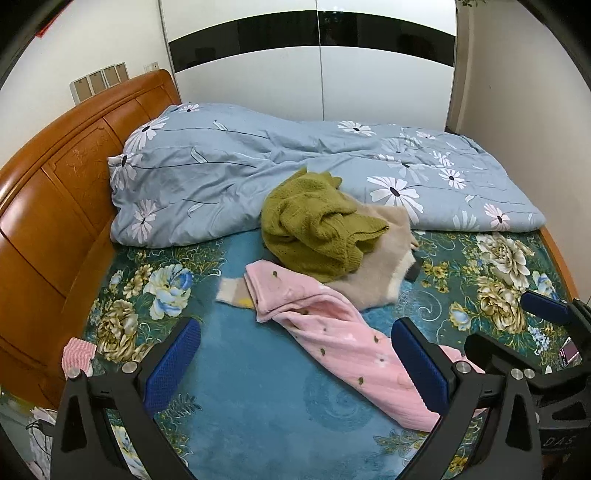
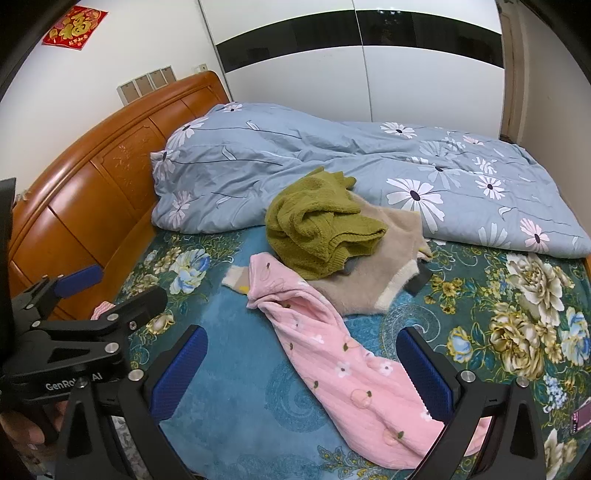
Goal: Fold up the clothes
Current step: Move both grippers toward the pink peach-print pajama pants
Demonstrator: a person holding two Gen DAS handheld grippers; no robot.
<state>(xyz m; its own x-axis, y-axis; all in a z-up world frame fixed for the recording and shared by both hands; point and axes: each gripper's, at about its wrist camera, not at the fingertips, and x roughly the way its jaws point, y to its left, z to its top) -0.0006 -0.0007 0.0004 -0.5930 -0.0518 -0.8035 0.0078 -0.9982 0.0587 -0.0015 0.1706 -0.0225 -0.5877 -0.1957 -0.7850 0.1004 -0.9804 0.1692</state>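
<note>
bare blue bedsheet (image 1: 240, 369) left of pink garment (image 1: 332, 332) (open); quilt (image 1: 221, 166) blocks behind

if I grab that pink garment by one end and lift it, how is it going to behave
The pink garment will probably droop and stretch out long: it lies limp and creased on the bedspread. Its fleecy-looking surface suggests it is light and unlikely to slip. Its far end touches the green sweater, which may get nudged.

Left gripper (image 1: 295, 363) and right gripper (image 2: 301, 369) gape (side by side).

wooden headboard (image 2: 110, 177) left | white wardrobe (image 2: 332, 85) behind bed | red wall decoration (image 2: 74, 26)
</note>
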